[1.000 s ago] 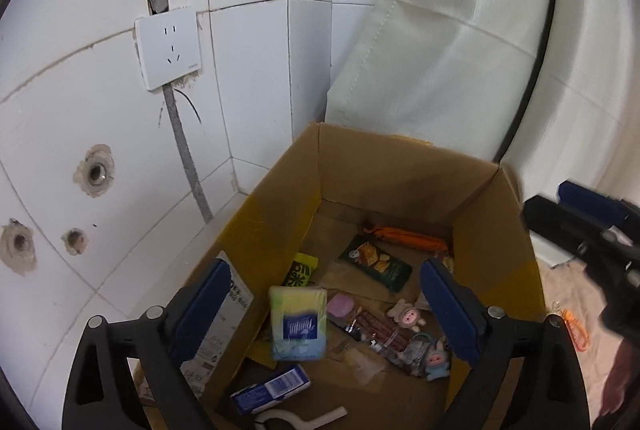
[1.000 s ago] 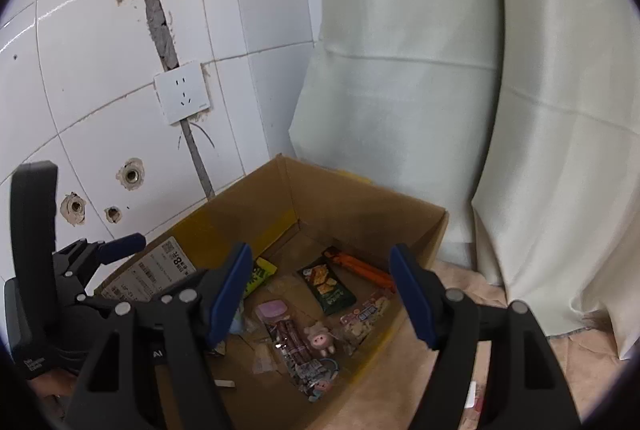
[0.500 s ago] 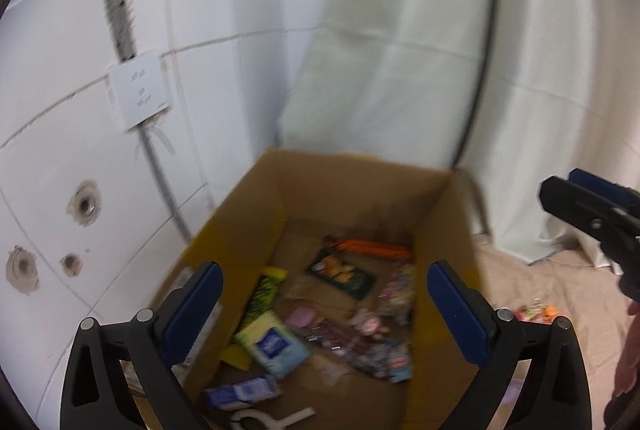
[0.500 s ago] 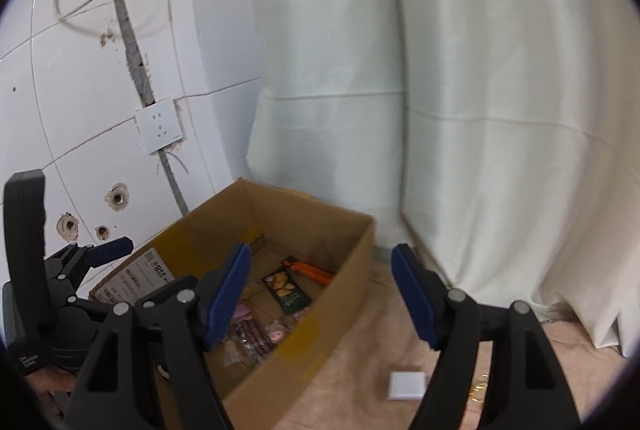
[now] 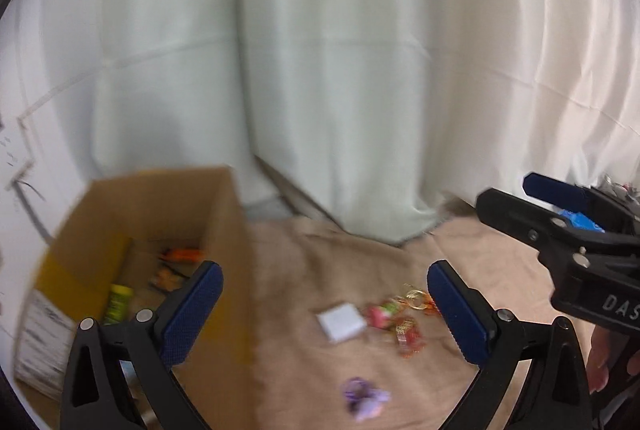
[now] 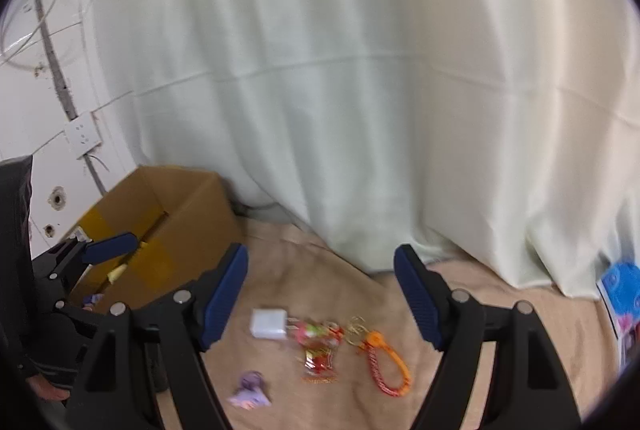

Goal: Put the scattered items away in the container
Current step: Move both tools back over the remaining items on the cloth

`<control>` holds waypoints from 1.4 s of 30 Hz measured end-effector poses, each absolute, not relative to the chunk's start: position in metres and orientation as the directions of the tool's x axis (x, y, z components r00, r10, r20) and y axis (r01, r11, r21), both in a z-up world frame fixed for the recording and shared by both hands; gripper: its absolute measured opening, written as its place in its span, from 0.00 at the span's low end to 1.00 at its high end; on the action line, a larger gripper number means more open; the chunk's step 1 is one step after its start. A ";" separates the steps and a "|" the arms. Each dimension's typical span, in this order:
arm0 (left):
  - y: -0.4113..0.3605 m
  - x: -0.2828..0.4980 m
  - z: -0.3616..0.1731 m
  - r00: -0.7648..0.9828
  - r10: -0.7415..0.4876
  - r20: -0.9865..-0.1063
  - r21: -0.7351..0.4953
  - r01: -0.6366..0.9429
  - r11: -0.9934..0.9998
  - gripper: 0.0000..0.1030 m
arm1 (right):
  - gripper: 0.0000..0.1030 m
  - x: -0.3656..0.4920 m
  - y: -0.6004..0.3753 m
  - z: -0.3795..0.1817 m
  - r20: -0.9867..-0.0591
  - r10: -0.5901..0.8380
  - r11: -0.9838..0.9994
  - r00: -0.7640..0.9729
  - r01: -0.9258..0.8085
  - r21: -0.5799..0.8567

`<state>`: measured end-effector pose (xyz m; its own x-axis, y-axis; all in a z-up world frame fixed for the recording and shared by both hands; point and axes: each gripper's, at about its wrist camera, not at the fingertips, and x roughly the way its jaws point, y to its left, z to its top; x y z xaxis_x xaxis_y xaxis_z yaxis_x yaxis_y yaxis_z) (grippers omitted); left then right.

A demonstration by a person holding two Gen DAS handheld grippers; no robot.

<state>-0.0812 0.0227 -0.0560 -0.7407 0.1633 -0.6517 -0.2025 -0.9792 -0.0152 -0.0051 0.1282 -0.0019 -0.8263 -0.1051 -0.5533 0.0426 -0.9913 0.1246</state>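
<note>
Both tools are up off the floor and both sets of fingers are spread wide with nothing between them: the left gripper and the right gripper are each empty. The cardboard box sits on the left against the tiled wall, just beside the pale curtain, with several packets visible at the bottom in the left view.

Out on the beige cloth covering the floor, well apart from the box, lies what remains. There is a small white square item, touching or just beside a red-and-green wrapped sweet cluster, then an orange lanyard loop with gold rings at its top end, and a purple trinket nearer the camera. The views are blurred, so finer detail is beyond telling.

The step in hand looks like choosing the next pick. The right gripper is already framing the cluster, so I'd take the white square first, since it is flat, firm-edged and at the box side of the pile. Come straight down and straddle its narrow sides, staying clear of the sweets so they aren't dragged along. The lanyard is floppy — pinch it at the orange clip, not the cord. Leave the left gripper for the purple trinket.
</note>
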 end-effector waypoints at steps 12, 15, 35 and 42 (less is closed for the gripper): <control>0.077 -0.080 -0.125 -0.690 0.111 -0.715 0.012 -0.172 -0.985 1.00 | 0.77 0.013 0.190 -0.060 -0.610 -0.129 -0.977 -0.782 -0.005 0.212; 0.071 -0.074 -0.148 -0.667 0.070 -0.742 0.030 -0.137 -0.990 1.00 | 0.77 0.012 0.189 -0.071 -0.627 -0.142 -0.980 -0.766 0.018 0.199; 0.031 -0.030 -0.221 -0.582 0.095 -0.808 -0.069 -0.067 -0.995 0.99 | 0.77 0.018 0.181 -0.125 -0.709 -0.205 -0.973 -0.675 0.059 0.225; 0.038 -0.035 -0.225 -0.585 0.113 -0.803 -0.074 -0.091 -0.993 0.96 | 0.77 0.021 0.181 -0.120 -0.701 -0.199 -0.974 -0.685 0.058 0.220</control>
